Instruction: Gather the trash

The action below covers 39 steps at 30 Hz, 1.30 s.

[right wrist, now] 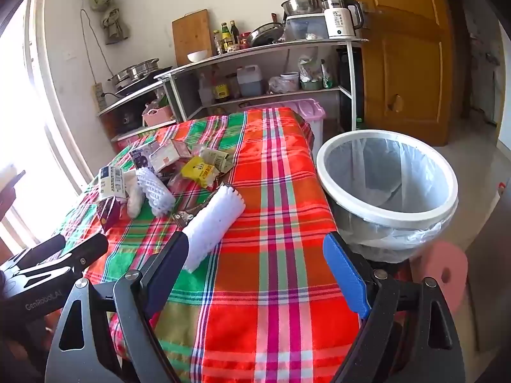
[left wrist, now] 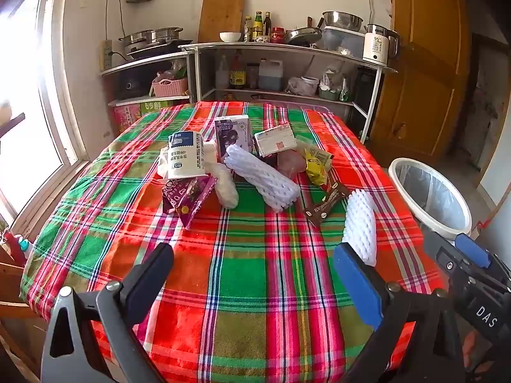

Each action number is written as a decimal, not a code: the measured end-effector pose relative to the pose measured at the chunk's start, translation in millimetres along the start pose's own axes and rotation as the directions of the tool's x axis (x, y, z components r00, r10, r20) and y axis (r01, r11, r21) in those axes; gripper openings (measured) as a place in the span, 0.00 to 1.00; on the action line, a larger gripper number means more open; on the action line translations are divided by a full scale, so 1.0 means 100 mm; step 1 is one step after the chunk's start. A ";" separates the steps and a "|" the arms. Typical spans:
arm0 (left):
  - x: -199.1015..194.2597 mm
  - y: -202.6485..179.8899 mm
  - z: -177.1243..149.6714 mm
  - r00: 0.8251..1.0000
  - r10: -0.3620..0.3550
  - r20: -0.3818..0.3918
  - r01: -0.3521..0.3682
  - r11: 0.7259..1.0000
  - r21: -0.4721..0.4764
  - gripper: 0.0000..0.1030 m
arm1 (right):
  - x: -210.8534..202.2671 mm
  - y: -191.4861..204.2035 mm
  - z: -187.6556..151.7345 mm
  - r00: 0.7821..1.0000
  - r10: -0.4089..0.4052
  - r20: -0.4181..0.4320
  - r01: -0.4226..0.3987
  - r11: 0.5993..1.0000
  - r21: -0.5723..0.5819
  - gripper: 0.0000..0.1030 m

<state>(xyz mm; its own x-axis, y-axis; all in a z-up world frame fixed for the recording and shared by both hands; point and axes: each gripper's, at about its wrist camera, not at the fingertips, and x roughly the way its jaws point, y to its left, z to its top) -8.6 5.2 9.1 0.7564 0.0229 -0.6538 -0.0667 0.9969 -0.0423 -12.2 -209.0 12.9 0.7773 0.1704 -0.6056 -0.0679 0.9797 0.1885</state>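
Note:
A pile of trash lies mid-table: a white-and-blue carton (left wrist: 186, 155), a purple carton (left wrist: 231, 137), a purple wrapper (left wrist: 186, 199), a white foam net sleeve (left wrist: 262, 178), a yellow wrapper (left wrist: 314, 167) and a brown wrapper (left wrist: 329, 202). A second foam net sleeve (left wrist: 359, 226) (right wrist: 212, 223) lies apart, nearer the bin. My left gripper (left wrist: 252, 279) is open and empty above the near tablecloth. My right gripper (right wrist: 255, 265) is open and empty, its left finger beside the second sleeve. A white bin (right wrist: 388, 185) (left wrist: 429, 193) with a clear liner stands right of the table.
The table wears a red, green and white plaid cloth (left wrist: 242, 271). Kitchen shelves (left wrist: 281, 48) with pots, bottles and a kettle stand behind it. A wooden door (right wrist: 402, 51) is at the right, a window at the left. A pink stool (right wrist: 444, 274) sits beside the bin.

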 end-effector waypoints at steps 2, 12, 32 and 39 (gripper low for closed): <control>-0.01 0.00 0.00 1.000 0.002 0.001 -0.002 1.000 -0.002 0.98 | 0.00 0.01 0.01 1.000 0.000 -0.002 0.000 1.000 0.000 0.84; -0.02 0.00 0.00 1.000 0.004 0.000 -0.004 1.000 -0.002 0.98 | 0.01 0.00 0.00 1.000 0.000 -0.001 0.000 1.000 -0.001 0.84; -0.01 0.02 -0.01 1.000 0.001 0.002 -0.001 1.000 -0.002 0.98 | 0.03 -0.02 0.00 1.000 0.000 -0.002 0.000 1.000 0.000 0.84; -0.02 0.02 -0.01 1.000 0.001 0.003 -0.001 1.000 -0.001 0.98 | 0.04 -0.03 -0.02 1.000 -0.001 -0.004 0.001 1.000 0.004 0.84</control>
<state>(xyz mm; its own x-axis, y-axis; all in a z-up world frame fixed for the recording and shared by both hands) -10.4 6.8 9.5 0.7583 0.0238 -0.6515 -0.0676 0.9968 -0.0422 -9.9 -210.7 8.2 0.7747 0.1703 -0.6089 -0.0646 0.9793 0.1916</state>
